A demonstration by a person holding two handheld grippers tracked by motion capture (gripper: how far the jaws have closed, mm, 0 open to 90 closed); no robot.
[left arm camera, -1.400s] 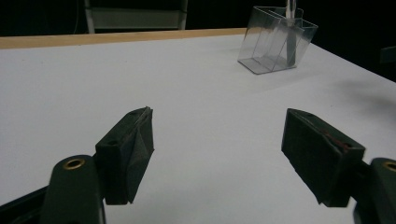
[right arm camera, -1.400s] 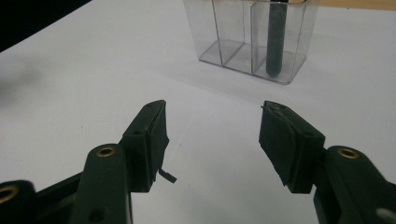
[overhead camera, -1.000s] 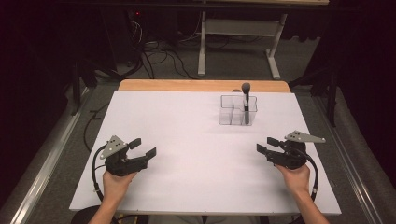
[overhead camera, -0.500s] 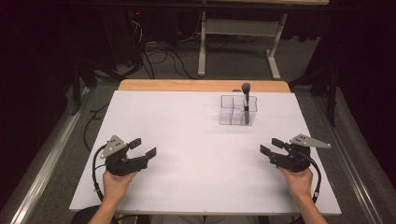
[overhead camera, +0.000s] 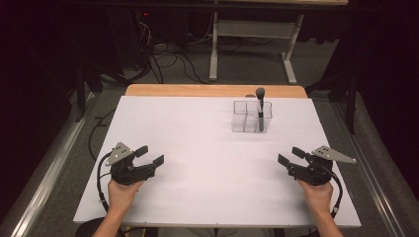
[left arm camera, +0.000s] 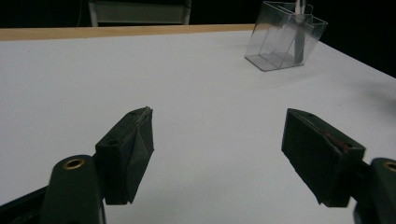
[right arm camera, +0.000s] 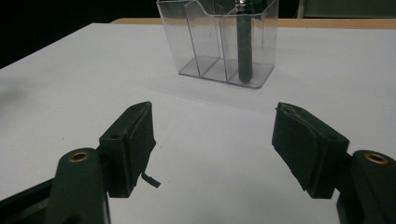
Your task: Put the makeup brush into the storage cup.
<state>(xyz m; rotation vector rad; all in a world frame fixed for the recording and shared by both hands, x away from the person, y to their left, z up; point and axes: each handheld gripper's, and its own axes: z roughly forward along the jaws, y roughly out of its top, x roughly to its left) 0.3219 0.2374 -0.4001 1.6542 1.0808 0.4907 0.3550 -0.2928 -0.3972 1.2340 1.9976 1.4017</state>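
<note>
We hold two tongs low over the white worktop [overhead camera: 207,148], one at each near corner: the left tongs [overhead camera: 149,156] and the right tongs [overhead camera: 287,155]. Both are released, jaws spread wide with nothing between them, and both angle inward toward the far middle, which we judge a ready stance before reaching. There, well apart from either hand, stands one clear organizer [overhead camera: 252,117] with several compartments (three bays can be counted in the right gripper view). One dark brush [overhead camera: 260,106] stands upright in its right-hand bay, head up above the rim, probably so the handle stays easy to grasp. The right tongs lie nearer to it.
</note>
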